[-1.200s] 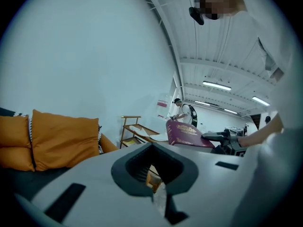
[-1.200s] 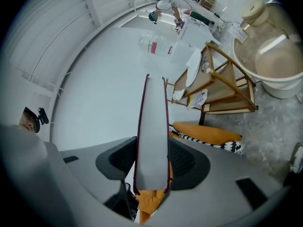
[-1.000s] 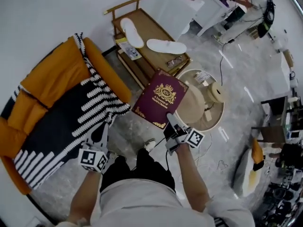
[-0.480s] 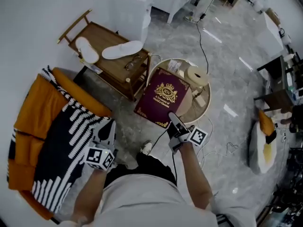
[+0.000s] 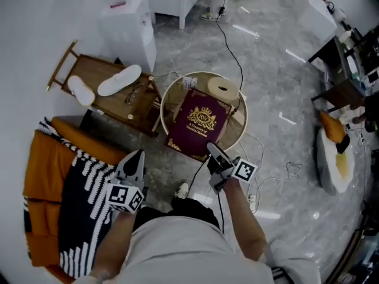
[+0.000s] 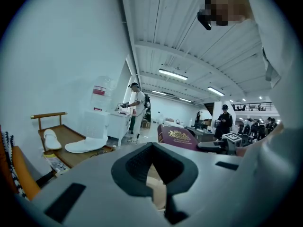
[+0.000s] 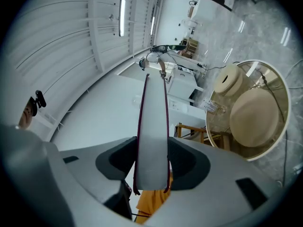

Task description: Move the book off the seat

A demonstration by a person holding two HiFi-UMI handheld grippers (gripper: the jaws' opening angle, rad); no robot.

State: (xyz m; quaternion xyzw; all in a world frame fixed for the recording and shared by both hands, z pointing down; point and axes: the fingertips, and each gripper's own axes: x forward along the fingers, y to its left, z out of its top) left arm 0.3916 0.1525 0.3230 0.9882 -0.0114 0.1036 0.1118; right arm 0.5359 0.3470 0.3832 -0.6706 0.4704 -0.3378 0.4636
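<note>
Gripping the maroon book (image 5: 198, 123) by its near edge, the right claw (image 5: 213, 151) was clamped across both covers, the pages between its pads. Book: gilt cover up, held above the near side of the round table (image 5: 244, 108), well apart from the orange armchair (image 5: 41, 158) and its striped throw (image 5: 83, 200). Left claw (image 5: 137, 157): closed, nothing in it, raised beside the armchair.

Leaves bare room on the round surface (image 5: 238, 120) beneath the book (image 5: 198, 123); hemmed by a tape roll (image 5: 224, 88) at the far rim, a wooden rack (image 5: 109, 105) leftward, cables (image 5: 228, 34) across open floor (image 5: 278, 87).
</note>
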